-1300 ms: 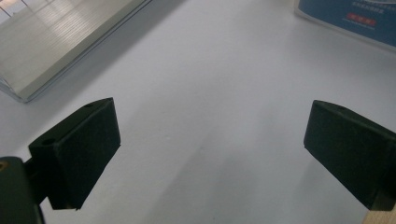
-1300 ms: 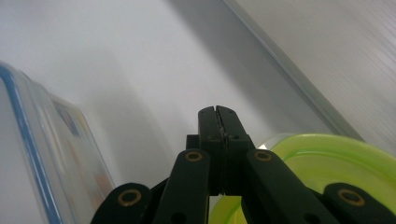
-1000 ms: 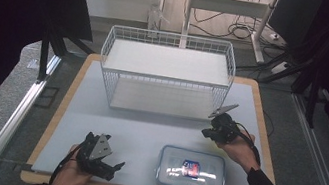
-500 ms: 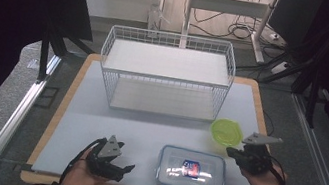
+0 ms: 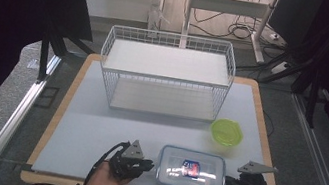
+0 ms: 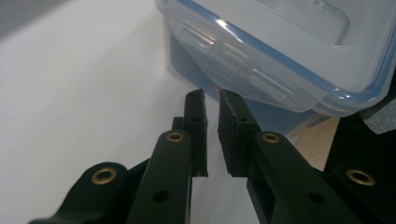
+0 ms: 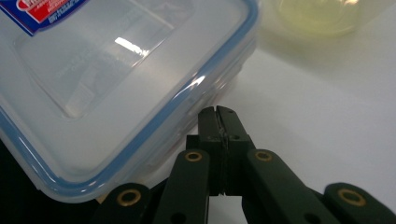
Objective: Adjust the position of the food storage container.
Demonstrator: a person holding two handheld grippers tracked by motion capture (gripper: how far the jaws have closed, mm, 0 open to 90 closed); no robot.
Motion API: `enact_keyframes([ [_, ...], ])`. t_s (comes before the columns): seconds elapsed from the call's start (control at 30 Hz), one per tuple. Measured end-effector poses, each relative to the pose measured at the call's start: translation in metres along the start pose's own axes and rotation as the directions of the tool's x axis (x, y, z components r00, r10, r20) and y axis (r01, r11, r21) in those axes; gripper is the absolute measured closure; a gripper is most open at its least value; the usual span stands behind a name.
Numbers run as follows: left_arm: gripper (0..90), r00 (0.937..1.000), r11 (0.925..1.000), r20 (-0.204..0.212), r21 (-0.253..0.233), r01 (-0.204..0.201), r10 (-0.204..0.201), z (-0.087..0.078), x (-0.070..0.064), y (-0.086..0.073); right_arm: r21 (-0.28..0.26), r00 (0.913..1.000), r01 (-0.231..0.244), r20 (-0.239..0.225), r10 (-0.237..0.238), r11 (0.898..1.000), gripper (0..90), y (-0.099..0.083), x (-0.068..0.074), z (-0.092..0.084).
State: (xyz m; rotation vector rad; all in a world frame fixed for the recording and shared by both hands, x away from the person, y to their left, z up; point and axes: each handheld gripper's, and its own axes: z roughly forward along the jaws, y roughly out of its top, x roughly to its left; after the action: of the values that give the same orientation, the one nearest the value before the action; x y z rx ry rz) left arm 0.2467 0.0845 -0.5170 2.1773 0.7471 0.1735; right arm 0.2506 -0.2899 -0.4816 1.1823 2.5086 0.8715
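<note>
Sitting at the near edge of the mat (image 5: 96, 126), a clear box (image 5: 191, 171) with a blue-sealed lid and a red and blue label on top lies flat, its lid on. What is inside cannot be told through the cloudy plastic. Just beyond the box's far right corner stands a small green bowl (image 5: 227, 132), apart from the box; its contents cannot be told either. Farther back from the box stands a white wire rack (image 5: 165, 75) with two shelves, both bare.

At the box's left end, the left gripper (image 5: 148, 165) points at the side wall, its tips just beside the lid's side flap. In the left gripper view its jaws stand a narrow gap apart, with nothing between them. At the box's right end the right gripper (image 5: 230, 182) points in toward it. In the right gripper view its jaws are pressed together on nothing, tips just short of the box's rim.
</note>
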Motion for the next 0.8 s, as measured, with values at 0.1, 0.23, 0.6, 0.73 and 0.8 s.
enact_keyframes([
  [0.1,82.8,0.9999,0.9999,-0.009,0.008,0.015,-0.015,-0.001,0.000,0.000,-0.004,1.0000,-0.009,0.001,0.009,1.000,90.0,0.004,0.004,0.006],
  [0.23,83.9,0.9976,0.9987,-0.050,0.015,0.049,-0.048,-0.008,0.005,-0.002,-0.005,1.0000,0.006,0.000,-0.006,1.000,90.0,0.012,0.009,0.013],
  [0.6,85.2,0.9800,0.9927,-0.166,0.030,0.117,-0.110,-0.032,0.029,-0.018,-0.035,0.9969,0.055,-0.055,-0.057,0.998,90.0,0.042,0.029,0.043],
  [0.73,86.7,0.9722,0.9908,-0.199,0.033,0.131,-0.122,-0.039,0.037,-0.022,-0.039,0.9941,0.087,-0.060,-0.090,0.995,90.0,0.052,0.035,0.053],
  [0.8,87.7,0.9669,0.9892,-0.221,0.042,0.141,-0.128,-0.044,0.041,-0.025,-0.042,0.9920,0.102,-0.069,-0.105,0.994,90.0,0.061,0.040,0.060],
])
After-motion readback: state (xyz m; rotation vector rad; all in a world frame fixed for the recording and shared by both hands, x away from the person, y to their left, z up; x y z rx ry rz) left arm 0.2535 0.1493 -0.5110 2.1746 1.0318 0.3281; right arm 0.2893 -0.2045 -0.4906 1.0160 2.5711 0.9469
